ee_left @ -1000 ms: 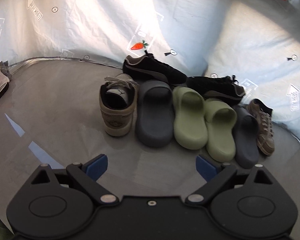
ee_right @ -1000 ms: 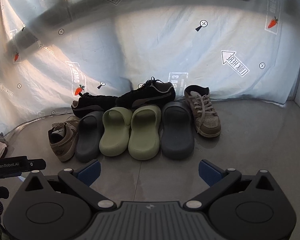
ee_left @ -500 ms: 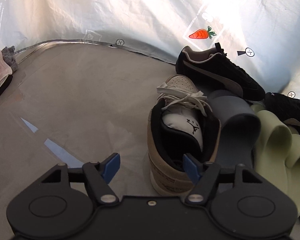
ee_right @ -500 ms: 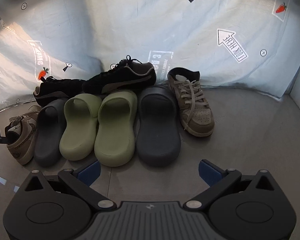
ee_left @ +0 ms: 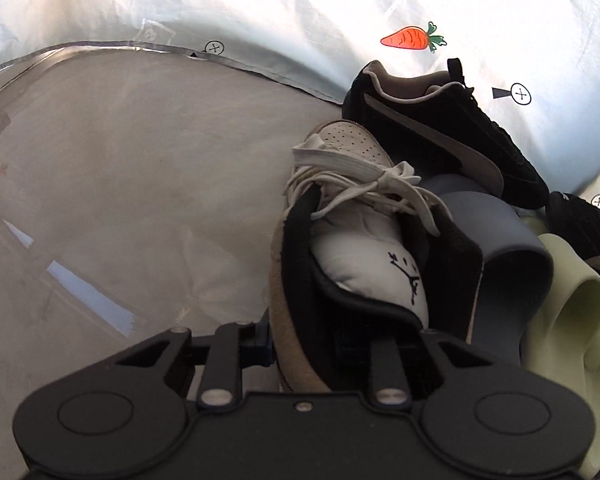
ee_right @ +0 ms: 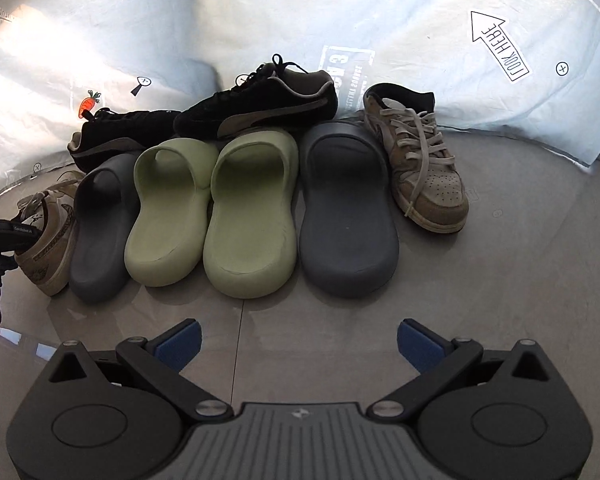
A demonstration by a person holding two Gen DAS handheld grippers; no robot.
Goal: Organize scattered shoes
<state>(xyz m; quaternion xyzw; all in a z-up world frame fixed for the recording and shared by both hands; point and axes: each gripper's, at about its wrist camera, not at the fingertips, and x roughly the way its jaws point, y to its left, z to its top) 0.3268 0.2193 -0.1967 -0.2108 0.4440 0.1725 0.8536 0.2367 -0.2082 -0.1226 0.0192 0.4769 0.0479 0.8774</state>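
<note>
At the row's left end, the left hand-held gripper (ee_left: 304,346) is closing on the tan sneaker's (ee_left: 352,248) heel collar, apparently to reunite it with its mate (ee_right: 416,160); the right hand-held gripper (ee_right: 298,340) is hanging open over the floor (ee_right: 520,280)

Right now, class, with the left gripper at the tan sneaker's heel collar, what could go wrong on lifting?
1. The left gripper, whose jaws have just been closing, pinches only one soft collar wall of the tan sneaker; it may sag or slip.
2. The grey slide presses against that sneaker and could be dragged along.
3. Loose laces might snag.
</note>
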